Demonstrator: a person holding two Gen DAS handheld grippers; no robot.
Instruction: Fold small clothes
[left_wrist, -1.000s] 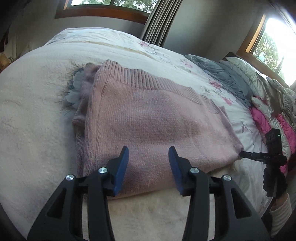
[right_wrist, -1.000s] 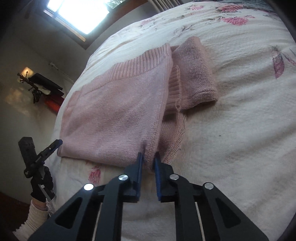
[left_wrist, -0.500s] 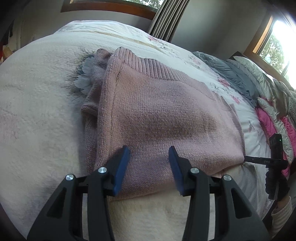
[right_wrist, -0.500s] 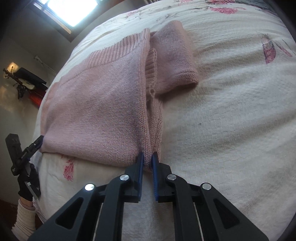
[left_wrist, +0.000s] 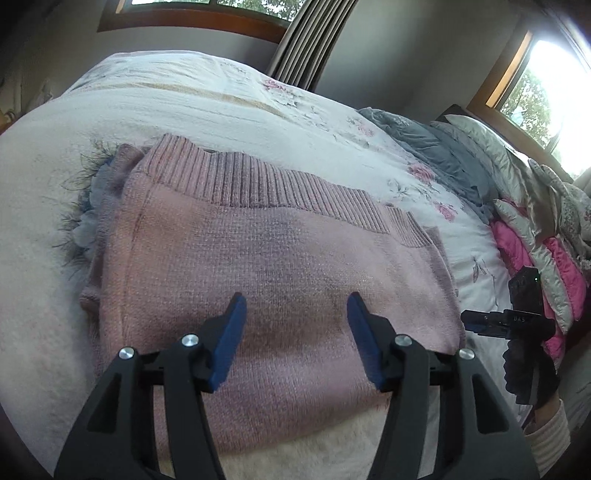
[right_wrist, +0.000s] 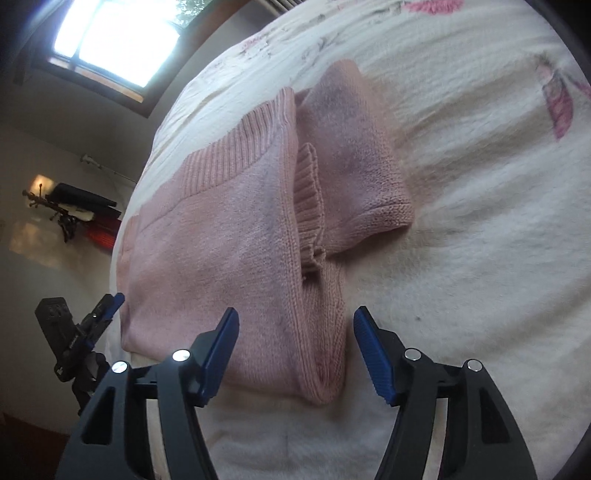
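Observation:
A pink knit sweater lies folded on the white bedspread, its ribbed hem along the far side. My left gripper hovers open over the near edge of the sweater, holding nothing. In the right wrist view the same sweater shows a folded sleeve lying beside the body, with a ribbed cuff between them. Open as well, my right gripper stands above the sweater's near corner with its fingers apart on either side of the fold. The right gripper also shows at the sweater's right corner in the left wrist view.
The bedspread has pink flower prints. A heap of grey, white and bright pink clothes lies along the bed's right side. Windows and a curtain stand behind the bed. My left gripper and a gloved hand show off the bed's edge.
My right gripper was shut on the sweater's near corner and has let it go and opened wide. The left gripper stayed open and moved slightly in over the sweater.

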